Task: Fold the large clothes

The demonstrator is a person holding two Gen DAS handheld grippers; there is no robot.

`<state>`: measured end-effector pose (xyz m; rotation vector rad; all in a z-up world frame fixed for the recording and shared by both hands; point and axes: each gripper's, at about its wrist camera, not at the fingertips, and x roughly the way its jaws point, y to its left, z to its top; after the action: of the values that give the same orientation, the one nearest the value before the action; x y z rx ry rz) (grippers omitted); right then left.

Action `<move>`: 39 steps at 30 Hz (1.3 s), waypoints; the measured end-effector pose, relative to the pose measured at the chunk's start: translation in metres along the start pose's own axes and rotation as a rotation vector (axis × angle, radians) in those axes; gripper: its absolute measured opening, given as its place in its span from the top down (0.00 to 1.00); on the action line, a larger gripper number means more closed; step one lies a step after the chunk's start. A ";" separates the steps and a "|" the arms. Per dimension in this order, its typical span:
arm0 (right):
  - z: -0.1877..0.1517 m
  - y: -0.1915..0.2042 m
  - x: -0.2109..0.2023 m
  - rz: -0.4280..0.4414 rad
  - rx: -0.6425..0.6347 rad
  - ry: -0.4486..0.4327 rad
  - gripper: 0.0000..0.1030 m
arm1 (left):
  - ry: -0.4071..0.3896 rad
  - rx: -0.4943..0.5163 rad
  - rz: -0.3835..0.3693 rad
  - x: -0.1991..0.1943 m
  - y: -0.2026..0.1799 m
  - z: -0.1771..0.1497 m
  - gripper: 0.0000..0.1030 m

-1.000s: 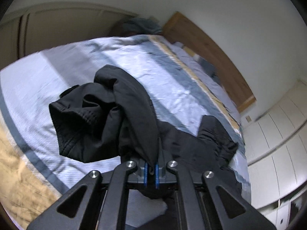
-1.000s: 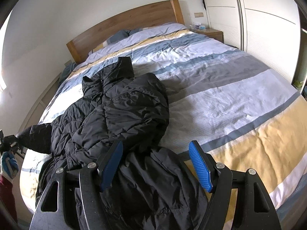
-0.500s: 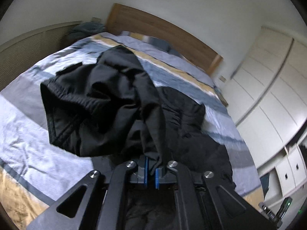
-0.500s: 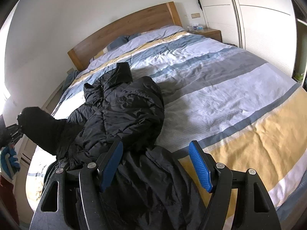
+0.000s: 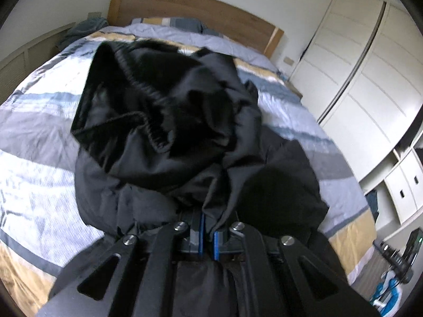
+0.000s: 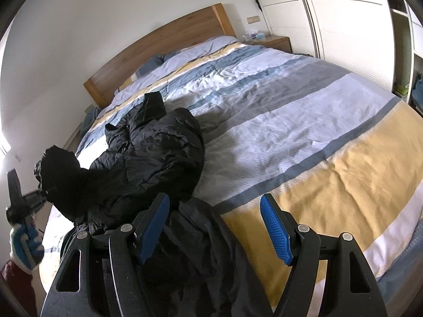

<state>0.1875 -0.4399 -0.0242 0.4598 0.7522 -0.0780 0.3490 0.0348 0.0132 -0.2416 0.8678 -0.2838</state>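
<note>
- A black puffer jacket (image 6: 156,155) is spread over the left part of a bed (image 6: 290,121) that is covered by a striped duvet in blue, grey, white and yellow.
- The collar end of the jacket is pointed toward the wooden headboard (image 6: 164,50), while the lower part is draped toward the foot of the bed, under the right gripper.
- One sleeve (image 5: 164,121) of the jacket is pinched between the blue pads of the left gripper (image 5: 207,233); its jaws are closed on the fabric.
- In the left wrist view, the cuffed end of that sleeve is raised above the rest of the jacket, with its ribbed opening turned toward the camera.
- In the right wrist view, the same raised sleeve is seen at the left edge, where the left gripper is held in a hand (image 6: 25,245) wearing a blue and white glove.
- The right gripper (image 6: 214,227) is held over the jacket's lower part and the yellow stripe of the duvet; its jaws are parted wide and nothing is gripped between them.
- White wardrobe doors (image 5: 370,74) are seen beside the bed, and a wooden nightstand (image 6: 275,41) is seen next to the headboard.
</note>
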 end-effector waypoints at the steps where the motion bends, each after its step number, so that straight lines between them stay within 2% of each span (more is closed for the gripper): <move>1: 0.000 -0.001 0.000 0.001 0.003 0.001 0.31 | 0.012 0.009 0.004 0.003 0.000 -0.007 0.96; 8: -0.003 0.000 0.006 0.006 0.002 0.012 0.31 | 0.110 0.103 0.069 0.039 -0.017 -0.041 0.96; 13: -0.006 0.009 0.008 0.021 -0.024 0.027 0.31 | 0.142 0.136 0.101 0.058 -0.026 -0.055 0.96; 17: -0.007 0.014 0.007 0.029 -0.034 0.028 0.31 | 0.173 0.140 0.096 0.062 -0.028 -0.062 0.91; 23: -0.009 0.024 0.009 0.042 -0.057 0.042 0.31 | 0.193 0.154 0.039 0.054 -0.030 -0.071 0.81; 32: -0.006 0.043 0.016 0.060 -0.104 0.058 0.31 | 0.240 0.245 -0.030 0.024 -0.027 -0.086 0.79; 36: -0.002 0.065 0.026 0.081 -0.154 0.076 0.31 | 0.207 0.246 -0.044 0.006 -0.020 -0.078 0.79; 39: 0.002 0.091 0.037 0.110 -0.214 0.098 0.31 | 0.167 0.221 -0.028 -0.007 -0.006 -0.059 0.79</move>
<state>0.2367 -0.3559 -0.0134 0.3016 0.8205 0.1275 0.2982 0.0259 -0.0161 -0.0248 0.9900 -0.4273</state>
